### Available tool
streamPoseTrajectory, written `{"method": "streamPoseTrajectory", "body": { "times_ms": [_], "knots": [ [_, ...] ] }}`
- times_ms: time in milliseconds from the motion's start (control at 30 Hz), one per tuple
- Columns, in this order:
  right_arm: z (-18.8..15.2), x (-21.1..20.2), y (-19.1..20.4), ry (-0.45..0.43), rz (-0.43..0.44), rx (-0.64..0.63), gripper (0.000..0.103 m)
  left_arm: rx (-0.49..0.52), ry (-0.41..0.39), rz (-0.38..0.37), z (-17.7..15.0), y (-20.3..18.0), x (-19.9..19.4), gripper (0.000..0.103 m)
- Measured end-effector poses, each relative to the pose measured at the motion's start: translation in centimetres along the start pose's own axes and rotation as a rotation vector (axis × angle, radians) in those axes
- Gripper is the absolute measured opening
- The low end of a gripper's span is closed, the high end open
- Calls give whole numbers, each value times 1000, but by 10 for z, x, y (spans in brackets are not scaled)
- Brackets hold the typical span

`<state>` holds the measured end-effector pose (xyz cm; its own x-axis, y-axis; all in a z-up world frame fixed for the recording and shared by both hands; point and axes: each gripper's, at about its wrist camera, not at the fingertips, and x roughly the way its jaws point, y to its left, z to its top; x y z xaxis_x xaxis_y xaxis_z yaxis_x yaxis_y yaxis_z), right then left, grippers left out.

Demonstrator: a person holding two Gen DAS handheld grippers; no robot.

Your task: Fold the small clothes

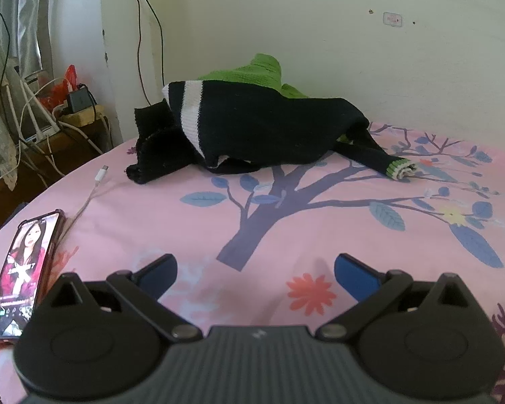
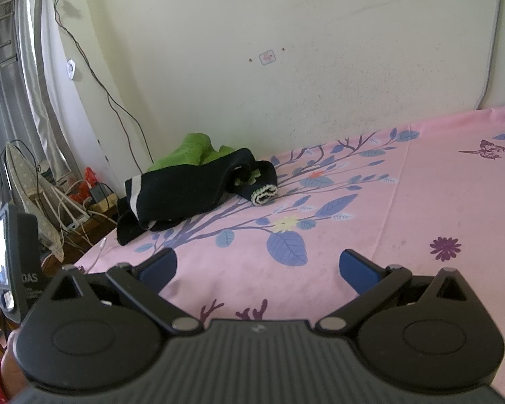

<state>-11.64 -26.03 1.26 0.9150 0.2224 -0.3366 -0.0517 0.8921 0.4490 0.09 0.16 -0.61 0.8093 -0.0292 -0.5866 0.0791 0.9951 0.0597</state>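
A crumpled black knitted sweater with a white stripe and green parts point(image 1: 252, 128) lies at the far side of the pink floral bedsheet point(image 1: 171, 222) by the wall, while the left gripper point(image 1: 255, 274) and right gripper point(image 2: 257, 267) hover nearer, jaws spread wide and empty.

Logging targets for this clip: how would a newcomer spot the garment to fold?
On the pink floral bedsheet, look toward the cream wall. There lies a crumpled dark knitted sweater, the only clothing, marked by a white stripe and green trim.
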Motion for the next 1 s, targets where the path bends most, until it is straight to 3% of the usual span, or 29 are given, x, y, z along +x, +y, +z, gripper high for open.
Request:
{"method": "streamPoseTrajectory", "body": {
  "times_ms": [333,433,567,700,767,900,1000],
  "knots": [
    [1,-4,-1,-19,11,-3,97,7,-27,-22,0,-3,-5,103],
    [1,-8,-5,-56,-4,21,97,32,-38,-63,2,-5,-5,103],
    [4,-23,-5,-182,-152,-36,97,36,-63,-128,3,-2,-9,103],
    [6,-31,13,-319,-333,-309,97,-4,-146,-133,9,10,-19,103],
    [5,-28,14,-338,-366,-395,97,-40,-163,-162,12,19,-19,103],
    [6,-19,9,-283,-354,-413,97,-16,-20,-241,14,33,-5,103],
    [10,-7,8,-176,-324,-418,97,-44,-4,-259,12,53,-5,103]
  ]
}}
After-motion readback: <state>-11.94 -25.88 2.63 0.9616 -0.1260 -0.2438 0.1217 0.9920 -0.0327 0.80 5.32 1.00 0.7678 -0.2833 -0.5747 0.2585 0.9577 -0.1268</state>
